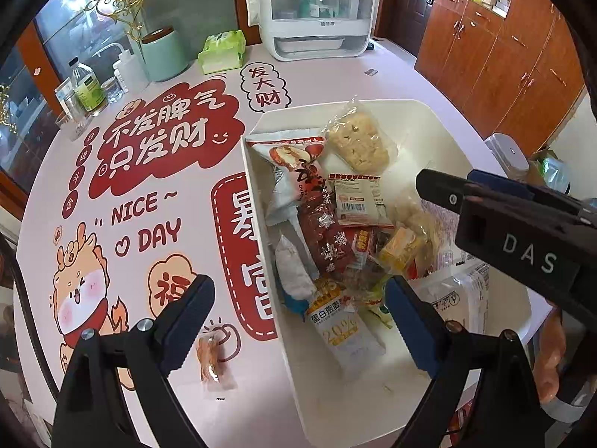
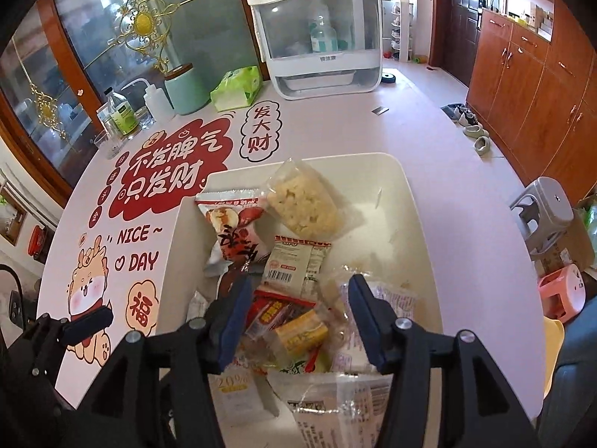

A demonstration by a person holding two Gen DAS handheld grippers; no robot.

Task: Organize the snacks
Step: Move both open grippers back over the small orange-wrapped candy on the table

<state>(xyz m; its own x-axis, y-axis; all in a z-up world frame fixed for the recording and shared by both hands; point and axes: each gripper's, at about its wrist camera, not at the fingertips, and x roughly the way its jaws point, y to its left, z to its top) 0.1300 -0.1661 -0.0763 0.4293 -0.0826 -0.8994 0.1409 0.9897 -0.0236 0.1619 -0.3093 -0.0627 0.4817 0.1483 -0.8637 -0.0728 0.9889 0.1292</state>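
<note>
One small orange snack packet lies on the bench, just left of the white bin. The left tool hangs wide open and empty nearest it; the right tool, open, probably empty, is over the bin.

Two wrist fisheye views, both aimed forward and down over the table

The left wrist view was taken from close above the left wall of the white bin, with the printed tablecloth on its left. The right wrist view was set above the near end of the bin. The bin, the tablecloth and the white appliance behind were shared by both views.
</note>
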